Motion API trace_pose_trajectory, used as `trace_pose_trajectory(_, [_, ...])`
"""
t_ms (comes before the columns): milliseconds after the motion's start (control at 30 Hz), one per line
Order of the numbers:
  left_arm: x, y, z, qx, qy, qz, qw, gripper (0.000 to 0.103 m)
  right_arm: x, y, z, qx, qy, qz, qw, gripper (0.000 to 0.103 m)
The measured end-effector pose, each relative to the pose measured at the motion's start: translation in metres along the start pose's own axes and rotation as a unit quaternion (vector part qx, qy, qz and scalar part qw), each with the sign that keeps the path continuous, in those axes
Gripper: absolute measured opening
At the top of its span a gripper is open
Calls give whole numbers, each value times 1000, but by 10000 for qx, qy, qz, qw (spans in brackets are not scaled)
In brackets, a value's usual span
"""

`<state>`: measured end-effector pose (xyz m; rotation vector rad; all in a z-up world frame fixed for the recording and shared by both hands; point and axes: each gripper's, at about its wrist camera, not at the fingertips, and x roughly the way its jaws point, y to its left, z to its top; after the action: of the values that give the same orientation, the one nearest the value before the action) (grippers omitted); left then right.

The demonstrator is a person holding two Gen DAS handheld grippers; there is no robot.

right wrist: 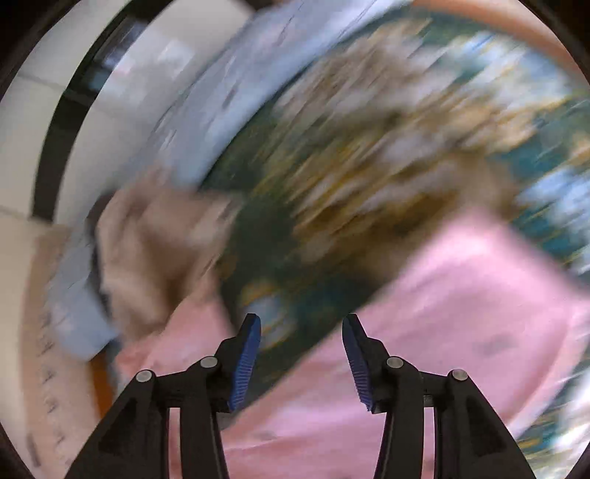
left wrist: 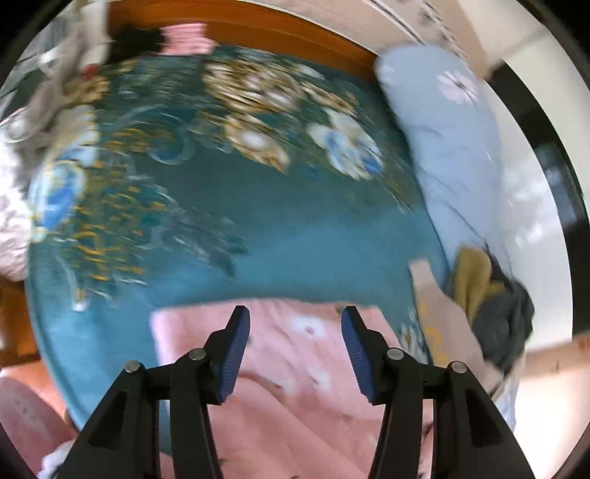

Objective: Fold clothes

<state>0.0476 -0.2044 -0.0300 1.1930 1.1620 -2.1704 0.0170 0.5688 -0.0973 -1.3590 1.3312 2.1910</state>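
A pink garment with small flower prints (left wrist: 295, 372) lies flat on a teal floral bedspread (left wrist: 258, 235). My left gripper (left wrist: 295, 324) is open and empty, its blue pads above the garment's far edge. In the blurred right wrist view the same pink garment (right wrist: 461, 294) spreads from the lower middle to the right. My right gripper (right wrist: 301, 331) is open and empty, above the garment's edge and the bedspread (right wrist: 368, 154).
A light blue pillow (left wrist: 450, 147) lies along the bed's right side. A heap of beige, mustard and dark clothes (left wrist: 490, 298) sits at the right edge, also blurred in the right wrist view (right wrist: 147, 250). A wooden headboard (left wrist: 280, 29) runs along the far side.
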Motion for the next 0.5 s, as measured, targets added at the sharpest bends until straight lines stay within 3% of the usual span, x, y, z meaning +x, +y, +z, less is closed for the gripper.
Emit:
trace_pose_trajectory(100, [11, -1, -18, 257, 57, -155, 9995, 53, 61, 37, -20, -122, 589, 169, 9980, 50])
trace_pose_trajectory(167, [14, 3, -23, 156, 111, -301, 9994, 53, 86, 54, -27, -389, 722, -19, 9966, 50])
trace_pose_trajectory(267, [10, 10, -19, -15, -133, -384, 9992, 53, 112, 67, -33, -617, 861, -274, 9940, 50])
trace_pose_trajectory(333, [14, 14, -18, -160, -113, -395, 9990, 53, 117, 66, -34, -432, 930, -145, 9946, 48])
trace_pose_trajectory(400, [21, 16, -19, -301, -16, -414, 9987, 53, 118, 62, -36, -144, 982, 113, 9950, 27])
trace_pose_trajectory(433, [21, 14, -21, -298, -15, -412, 9987, 53, 116, 61, -35, -68, 1000, 173, 9948, 5])
trace_pose_trajectory(500, [23, 11, -21, -215, 1, -384, 9990, 53, 108, 61, -32, -12, 979, 345, 9946, 5])
